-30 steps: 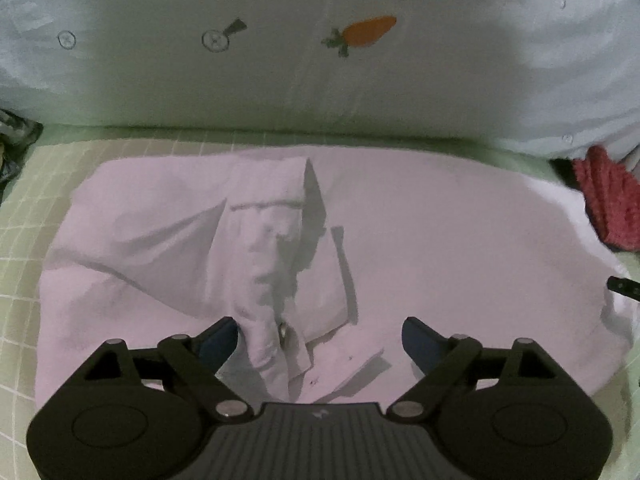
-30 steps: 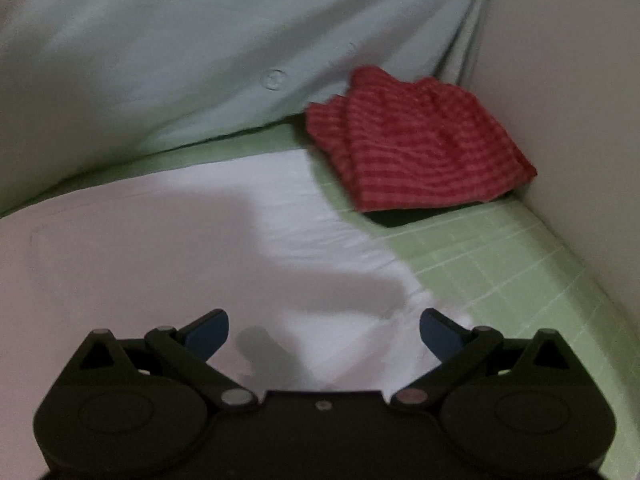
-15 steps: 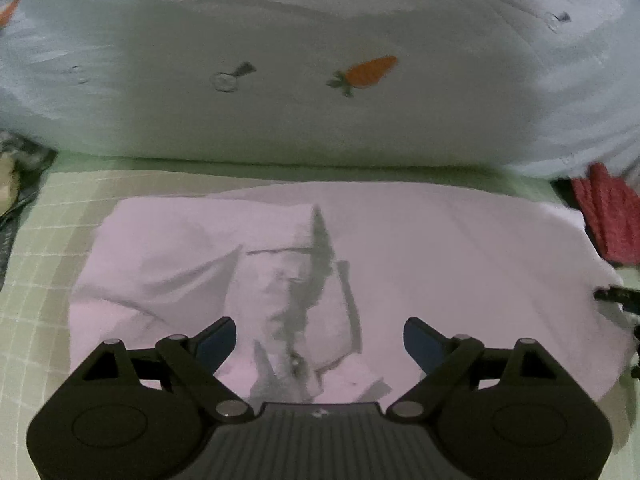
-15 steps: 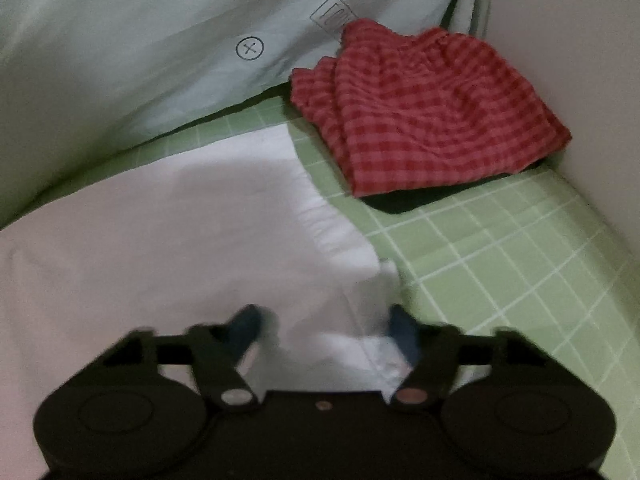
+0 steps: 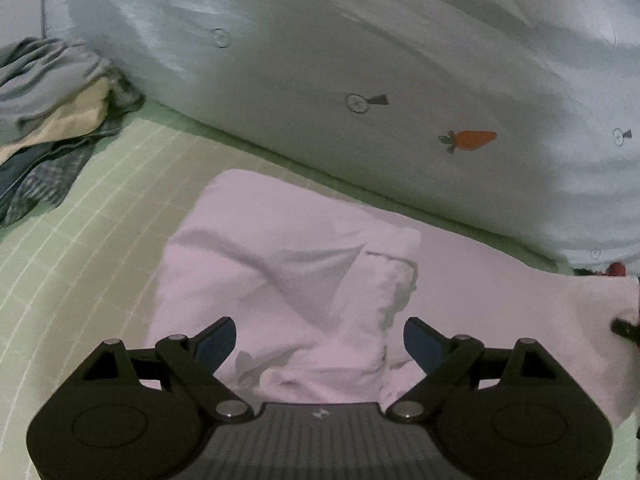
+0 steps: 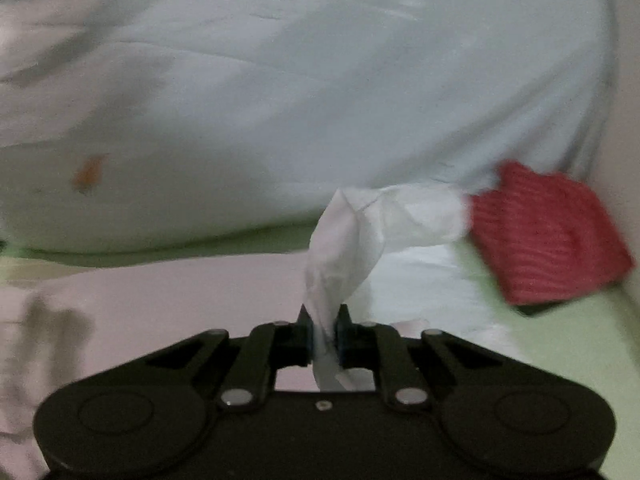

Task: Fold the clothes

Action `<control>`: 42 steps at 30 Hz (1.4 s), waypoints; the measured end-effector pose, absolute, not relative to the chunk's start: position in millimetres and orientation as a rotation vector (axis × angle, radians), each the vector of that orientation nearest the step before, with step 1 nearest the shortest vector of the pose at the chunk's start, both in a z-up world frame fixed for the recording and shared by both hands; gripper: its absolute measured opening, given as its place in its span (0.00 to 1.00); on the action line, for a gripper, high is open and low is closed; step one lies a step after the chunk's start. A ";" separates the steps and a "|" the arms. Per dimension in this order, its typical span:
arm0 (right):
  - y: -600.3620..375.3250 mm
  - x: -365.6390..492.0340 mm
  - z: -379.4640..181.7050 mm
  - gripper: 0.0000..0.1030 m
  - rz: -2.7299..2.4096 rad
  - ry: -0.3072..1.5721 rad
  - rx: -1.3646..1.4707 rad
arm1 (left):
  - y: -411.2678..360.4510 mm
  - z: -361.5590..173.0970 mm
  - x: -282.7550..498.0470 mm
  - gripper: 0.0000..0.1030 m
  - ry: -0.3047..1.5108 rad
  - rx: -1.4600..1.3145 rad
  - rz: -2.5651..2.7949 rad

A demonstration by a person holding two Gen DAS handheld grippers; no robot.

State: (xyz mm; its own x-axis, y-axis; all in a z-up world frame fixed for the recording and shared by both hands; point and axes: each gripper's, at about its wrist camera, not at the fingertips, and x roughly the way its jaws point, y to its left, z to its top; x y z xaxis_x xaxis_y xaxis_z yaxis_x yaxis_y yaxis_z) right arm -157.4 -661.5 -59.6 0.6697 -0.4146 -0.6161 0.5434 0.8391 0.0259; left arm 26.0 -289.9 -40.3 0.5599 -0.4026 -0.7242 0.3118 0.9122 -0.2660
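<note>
A white shirt lies spread on the green checked bed sheet, with a folded sleeve bunched near its middle. My left gripper is open and empty, just above the shirt's near part. My right gripper is shut on a corner of the white shirt and holds it lifted off the bed; the cloth rises in a twisted strip from between the jaws. The right gripper's tip also shows in the left wrist view at the shirt's right edge.
A pale blue quilt with carrot prints lies along the back of the bed. A folded red checked garment sits at the right by the wall. A pile of grey and yellow clothes lies at the far left.
My right gripper has closed on the shirt's right corner and lifted it. My left gripper has swung to the left and stayed open.
</note>
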 end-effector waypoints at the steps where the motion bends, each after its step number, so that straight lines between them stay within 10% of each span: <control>1: -645.5 -149.7 -58.2 0.11 -0.515 0.636 0.210 | -284.0 -40.1 24.4 0.88 0.880 -0.111 -0.422; 7: -567.2 -97.3 -104.7 0.15 -0.443 0.789 0.180 | -256.1 -42.0 28.9 0.88 0.878 -0.101 -0.421; 23: -589.1 -128.7 -87.8 0.78 -0.514 0.687 0.456 | -244.5 -63.0 107.5 0.89 0.920 -0.107 -0.377; 29: -618.5 -116.9 -112.0 0.79 -0.603 0.728 0.601 | -253.0 -83.5 111.1 0.89 0.986 -0.092 -0.372; 31: -628.5 -107.7 -115.5 0.77 -0.572 0.731 0.643 | -254.1 -87.4 110.2 0.89 0.999 -0.090 -0.372; 34: -642.8 -78.0 -117.5 0.09 -0.500 0.750 0.672 | -256.7 -95.0 112.7 0.89 1.024 -0.079 -0.365; 42: -654.5 31.6 -90.0 0.17 -0.323 0.685 0.543 | -254.8 -106.1 120.8 0.91 1.060 -0.092 -0.341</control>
State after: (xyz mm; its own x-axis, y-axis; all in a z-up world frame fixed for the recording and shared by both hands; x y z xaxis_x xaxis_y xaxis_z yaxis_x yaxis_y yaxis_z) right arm 31.6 -654.5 -90.0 0.7335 -0.1054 -0.6715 0.4513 0.8143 0.3651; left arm 120.8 -254.8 -106.1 0.4415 -0.3180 -0.8390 0.2306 0.9439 -0.2364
